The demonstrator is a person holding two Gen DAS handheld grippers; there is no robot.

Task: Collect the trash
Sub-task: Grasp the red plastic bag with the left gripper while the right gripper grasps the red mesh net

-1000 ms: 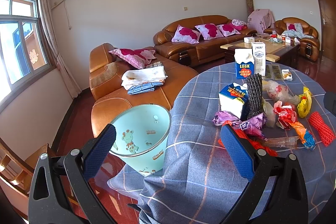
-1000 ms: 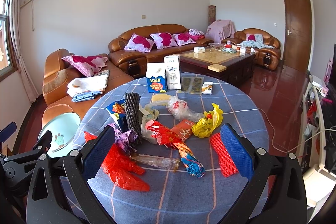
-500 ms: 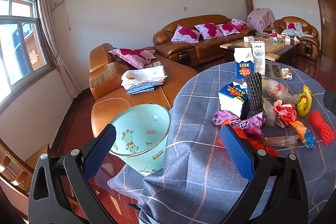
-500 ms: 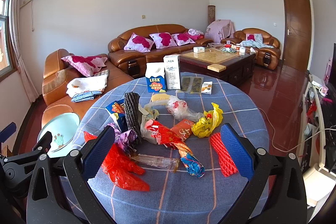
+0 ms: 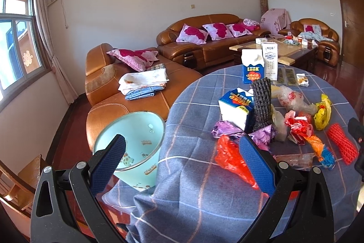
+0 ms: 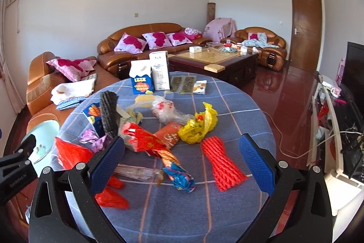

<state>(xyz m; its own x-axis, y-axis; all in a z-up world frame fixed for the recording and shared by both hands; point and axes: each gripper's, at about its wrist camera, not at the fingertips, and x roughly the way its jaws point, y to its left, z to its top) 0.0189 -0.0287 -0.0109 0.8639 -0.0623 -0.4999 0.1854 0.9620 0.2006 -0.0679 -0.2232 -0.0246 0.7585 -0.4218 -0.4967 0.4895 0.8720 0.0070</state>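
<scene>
Both grippers are hanging wide open over a littered round table.

The left gripper (image 5: 182, 152) is hovering at the table's (image 5: 193, 197) near-left edge, gripping nothing, with the mint-green wastebasket (image 5: 136, 147) standing just beside that edge, its inside looking bare. The right gripper (image 6: 182, 152) is spreading empty above the red foam net (image 6: 219, 163), with bare cloth lying along the near rim and wrappers (image 6: 159, 147) crowding the middle.
</scene>
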